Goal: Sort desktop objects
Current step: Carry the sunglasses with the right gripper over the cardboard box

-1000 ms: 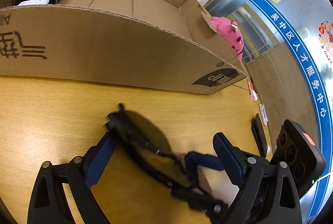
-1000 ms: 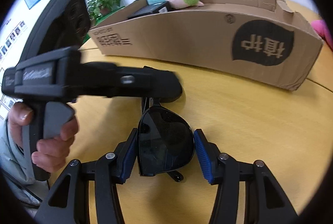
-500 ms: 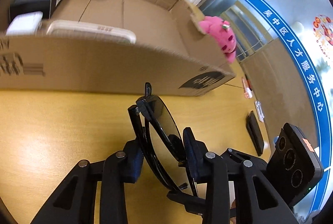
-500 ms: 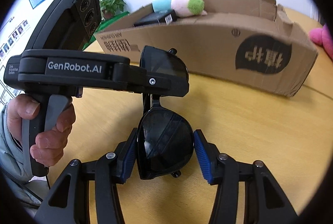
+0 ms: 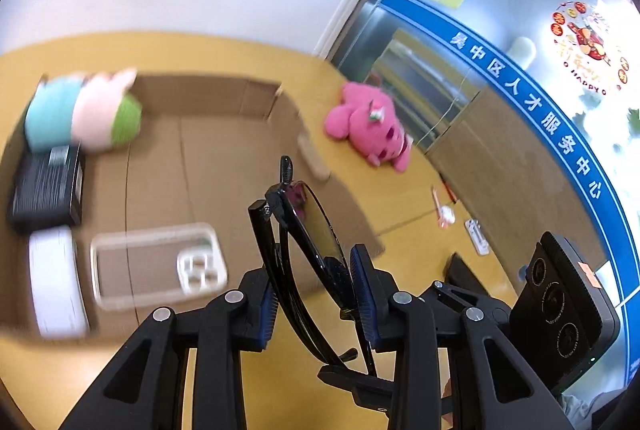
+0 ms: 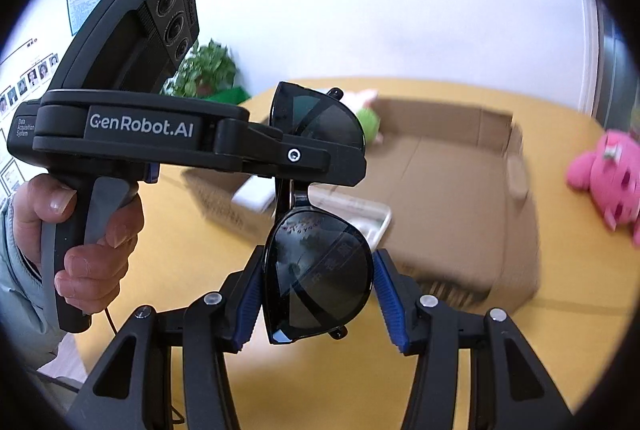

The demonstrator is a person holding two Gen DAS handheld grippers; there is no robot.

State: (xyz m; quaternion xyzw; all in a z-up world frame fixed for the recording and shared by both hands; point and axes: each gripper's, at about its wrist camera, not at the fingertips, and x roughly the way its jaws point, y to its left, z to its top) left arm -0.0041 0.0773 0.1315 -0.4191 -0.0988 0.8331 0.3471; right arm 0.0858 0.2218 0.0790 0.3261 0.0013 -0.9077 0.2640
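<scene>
Black sunglasses (image 5: 308, 242) are held in the air above the yellow table, near the open cardboard box (image 5: 208, 158). My left gripper (image 5: 316, 298) is shut on one lens edge-on. My right gripper (image 6: 320, 294) is shut on the other lens (image 6: 320, 270), which faces its camera. In the right wrist view the left gripper's body (image 6: 192, 146) crosses in front of the sunglasses. The box (image 6: 460, 190) holds a plush toy (image 5: 84, 114), a black box (image 5: 46, 186), a white box (image 5: 56, 282) and a clear phone case (image 5: 160, 266).
A pink plush toy (image 5: 372, 130) lies on the table right of the box; it also shows in the right wrist view (image 6: 608, 174). Small items, a dark phone (image 5: 468, 274) and a pen (image 5: 440, 202), lie near the table's right edge. A potted plant (image 6: 208, 70) stands behind.
The left gripper closed on the sunglasses. Both grippers then lifted them off the table, high enough to look down into the box.
</scene>
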